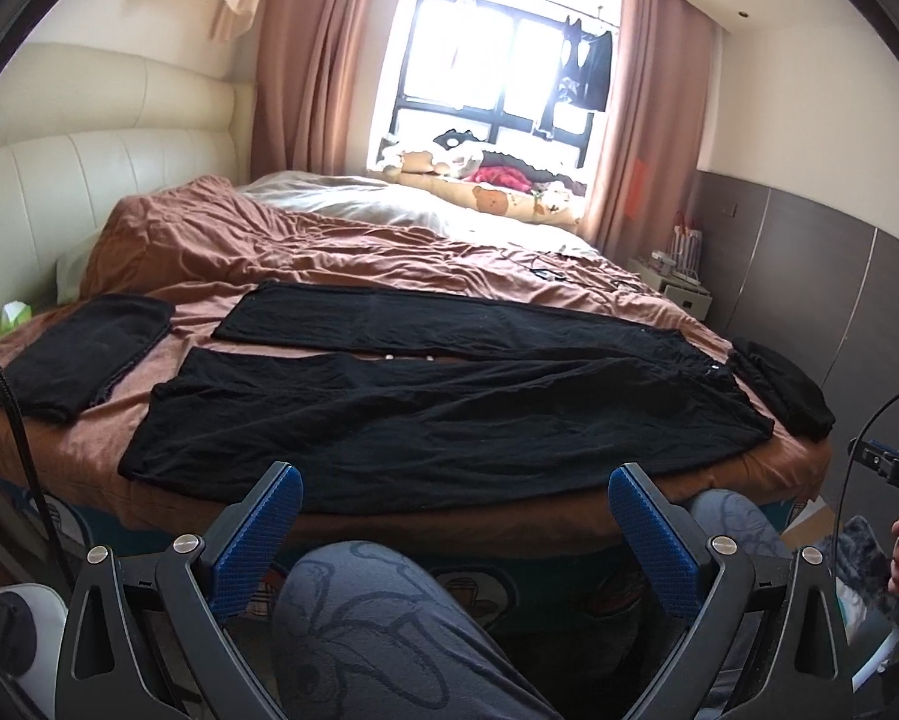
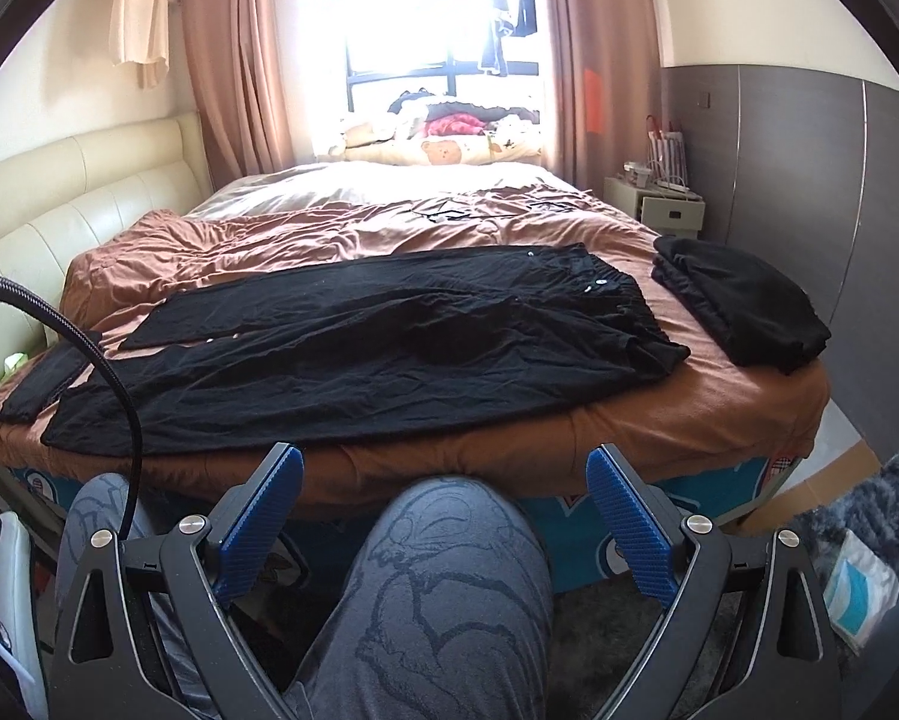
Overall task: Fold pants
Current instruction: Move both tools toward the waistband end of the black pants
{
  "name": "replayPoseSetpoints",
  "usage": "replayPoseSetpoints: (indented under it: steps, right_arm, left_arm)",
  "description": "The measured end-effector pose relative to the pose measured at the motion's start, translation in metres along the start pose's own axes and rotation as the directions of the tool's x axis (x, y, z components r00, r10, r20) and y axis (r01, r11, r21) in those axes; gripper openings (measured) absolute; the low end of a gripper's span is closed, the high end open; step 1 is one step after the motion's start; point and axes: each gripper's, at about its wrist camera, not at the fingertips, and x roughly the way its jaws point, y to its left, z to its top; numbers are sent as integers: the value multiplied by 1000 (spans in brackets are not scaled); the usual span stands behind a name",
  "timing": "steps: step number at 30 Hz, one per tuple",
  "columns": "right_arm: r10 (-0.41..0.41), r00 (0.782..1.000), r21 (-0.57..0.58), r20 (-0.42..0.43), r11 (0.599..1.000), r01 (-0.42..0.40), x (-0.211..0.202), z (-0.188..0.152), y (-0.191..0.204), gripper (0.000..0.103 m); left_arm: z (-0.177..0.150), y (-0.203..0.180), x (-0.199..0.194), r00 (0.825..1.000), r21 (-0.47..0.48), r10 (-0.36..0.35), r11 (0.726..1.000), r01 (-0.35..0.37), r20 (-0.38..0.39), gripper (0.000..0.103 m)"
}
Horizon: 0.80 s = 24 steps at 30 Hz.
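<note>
A wide bed [image 1: 509, 276] [image 2: 719, 414] fills the room, covered by a rumpled brown blanket [image 1: 341, 252] [image 2: 269, 240], with a padded cream headboard [image 1: 77, 180] [image 2: 89, 192] along its left side. Beyond it a bright window [image 1: 497, 78] [image 2: 413, 24] stands between pink curtains [image 1: 305, 54] [image 2: 233, 60], and dark clothes hang outside the glass. Under the window lies a bear-print cushion [image 1: 497, 198] [image 2: 443, 151] with a heap of mixed cloth on top.

The black pants [image 1: 425, 402] [image 2: 353, 354] are spread flat across the near part of the bed, waistband toward the right and both legs running left, slightly apart, the nearer leg reaching close to the bed's front edge. A folded black garment [image 1: 83, 354] [image 2: 41, 384] lies just left of the leg ends, and another folded black pile [image 1: 785, 390] [image 2: 743, 300] sits on the right corner, just beside the waistband. A small bedside cabinet [image 1: 677, 282] [image 2: 659, 204] stands by the grey wall panel on the right.

Between each camera and the bed edge rises the person's knee in grey patterned trousers [image 1: 389, 618] [image 2: 449, 576], partly hiding the bed's printed side. A black cable [image 1: 11, 396] [image 2: 107, 372] curves across the left.

The left gripper [image 1: 455, 486] is spread wide and holds nothing, held low in front of the bed, apart from the pants. The right gripper [image 2: 446, 468] is likewise spread and empty, also short of the bed edge.
</note>
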Motion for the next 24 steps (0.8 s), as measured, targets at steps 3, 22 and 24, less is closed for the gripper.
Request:
replayPoseSetpoints:
  steps: [3,22,24]
  right_arm:
    - [-5,1000,12,-19,1000,5,6,13,-5,96]
    - [22,996,87,-83,996,-15,81,57,-40,96]
    - [19,995,106,-100,994,-8,90,59,-46,96]
  left_arm:
    - [4,19,8,999,-33,38,999,-39,-30,103]
    - [25,123,75,922,-207,237,929,-308,-307,103]
    - [28,127,81,918,-212,235,926,-311,-320,103]
